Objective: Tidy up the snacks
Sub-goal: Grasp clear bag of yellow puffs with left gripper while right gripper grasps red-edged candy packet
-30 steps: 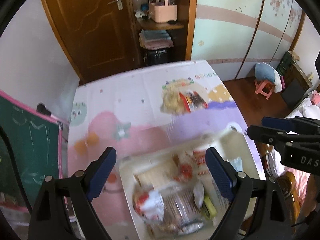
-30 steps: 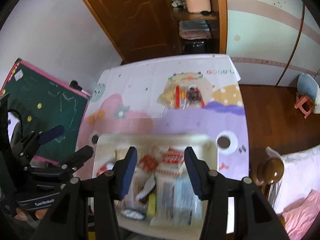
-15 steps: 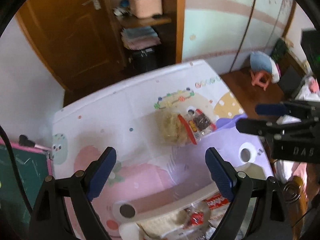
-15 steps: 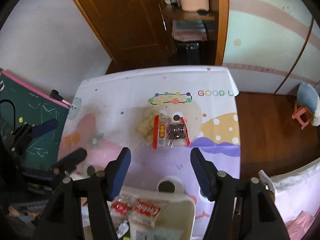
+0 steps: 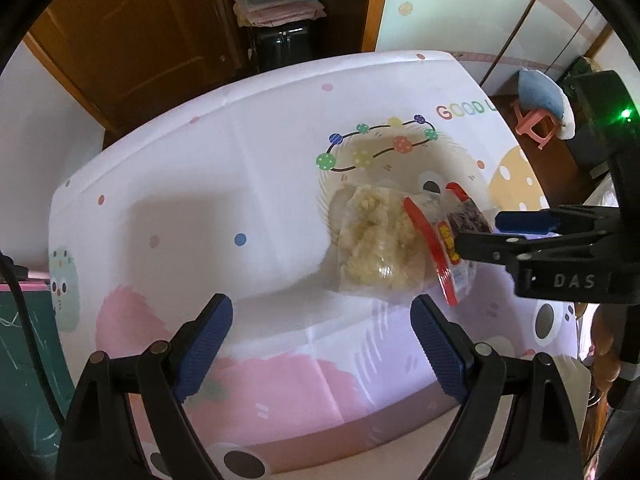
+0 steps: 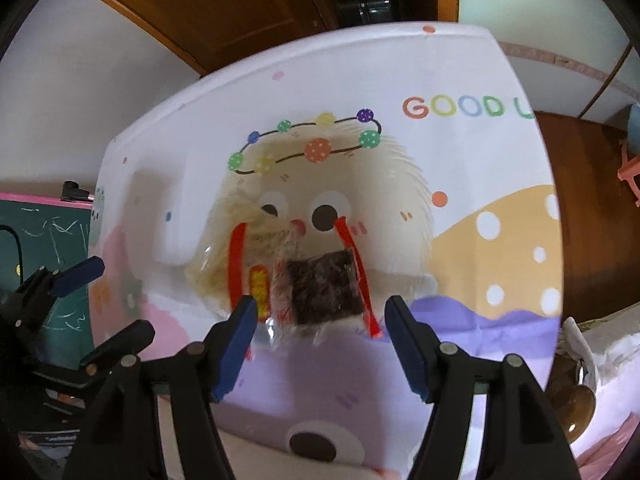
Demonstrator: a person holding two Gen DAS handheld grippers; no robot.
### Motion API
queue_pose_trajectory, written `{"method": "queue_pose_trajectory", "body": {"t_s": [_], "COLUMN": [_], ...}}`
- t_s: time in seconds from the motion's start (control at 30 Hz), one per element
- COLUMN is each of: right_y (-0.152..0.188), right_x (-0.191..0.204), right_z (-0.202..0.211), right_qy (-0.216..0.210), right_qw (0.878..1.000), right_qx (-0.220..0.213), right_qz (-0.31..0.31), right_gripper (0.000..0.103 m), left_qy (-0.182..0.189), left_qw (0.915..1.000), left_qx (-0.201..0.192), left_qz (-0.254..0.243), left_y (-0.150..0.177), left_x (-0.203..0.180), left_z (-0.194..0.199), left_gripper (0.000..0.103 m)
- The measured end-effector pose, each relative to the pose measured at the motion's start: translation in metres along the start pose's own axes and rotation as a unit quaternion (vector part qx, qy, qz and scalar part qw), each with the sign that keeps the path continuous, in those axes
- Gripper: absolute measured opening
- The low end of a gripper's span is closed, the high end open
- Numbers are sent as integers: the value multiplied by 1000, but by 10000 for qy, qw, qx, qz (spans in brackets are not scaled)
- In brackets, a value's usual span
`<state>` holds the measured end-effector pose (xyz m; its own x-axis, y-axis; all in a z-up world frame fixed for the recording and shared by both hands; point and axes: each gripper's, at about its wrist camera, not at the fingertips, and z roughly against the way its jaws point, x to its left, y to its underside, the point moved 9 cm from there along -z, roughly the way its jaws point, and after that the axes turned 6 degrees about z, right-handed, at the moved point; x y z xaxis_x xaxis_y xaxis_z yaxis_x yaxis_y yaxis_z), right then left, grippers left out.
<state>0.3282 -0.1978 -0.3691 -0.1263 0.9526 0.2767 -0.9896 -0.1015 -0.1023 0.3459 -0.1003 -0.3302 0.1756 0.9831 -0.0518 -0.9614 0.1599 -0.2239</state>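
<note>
Your right gripper (image 6: 320, 334) – jaws just opening, empty – hangs over the clear red-edged dark snack packet (image 6: 320, 292) mid-mat (image 6: 460, 208); your left gripper (image 5: 322, 344) is spread, empty.

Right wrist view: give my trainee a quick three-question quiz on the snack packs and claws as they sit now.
1. True or false: the right claw is clamped on the red-edged snack pack.
2. Which pack lies nearer the left claw: A) the pale yellow snack bag, B) the red-edged snack pack?
3. Fill in: both packs rest on the cartoon-printed ____.

Key: 1 false, its jaws have just been opening and do not press the pack; 2 A; 3 mat.
</note>
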Motion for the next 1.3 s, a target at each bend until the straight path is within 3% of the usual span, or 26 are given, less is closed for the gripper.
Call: {"method": "queue_pose_trajectory", "body": {"t_s": [0.2,0.3,0.33,0.47,0.93,1.0,1.03,1.17,1.27,1.3], "right_y": [-2,-1,0,7,33,37,38,43,42,37], "right_x": [9,11,11,5,-28,-29,-29,-26,-30,-36], "right_z": [-16,-19,-19,-19,1,3,3,4,5,7], "right_qy": [82,397,547,972,757,718,717,676,609,593], "right_qw": [9997,9977,9964,9921,9970,9974,9974,9977,9981,9982], "right_qx": [-24,28,44,143,32,20,17,-2,-17,-21], "right_qz": [250,544,649,782,122,95,103,112,94,86], "right_gripper": [68,63,57,55,45,44,44,43,43,43], "left_qy": [26,62,69,121,274,285,314,213,293,298], "left_qw": [10000,10000,9999,9999,9988,9986,9984,9991,9991,9991], "left_qx": [24,26,26,42,396,431,459,360,279,248], "left_qz": [-16,-57,-75,-106,65,96,105,41,146,174], "left_y": [-9,-11,-12,-15,-21,-20,-18,-15,-14,-14], "left_x": [0,-3,-4,-12,-45,-46,-47,-46,-43,-42], "left_z": [-10,-11,-12,-15,-62,-66,-68,-67,-59,-56], "left_gripper": [90,90,90,90,89,83,71,50,36,35]}}
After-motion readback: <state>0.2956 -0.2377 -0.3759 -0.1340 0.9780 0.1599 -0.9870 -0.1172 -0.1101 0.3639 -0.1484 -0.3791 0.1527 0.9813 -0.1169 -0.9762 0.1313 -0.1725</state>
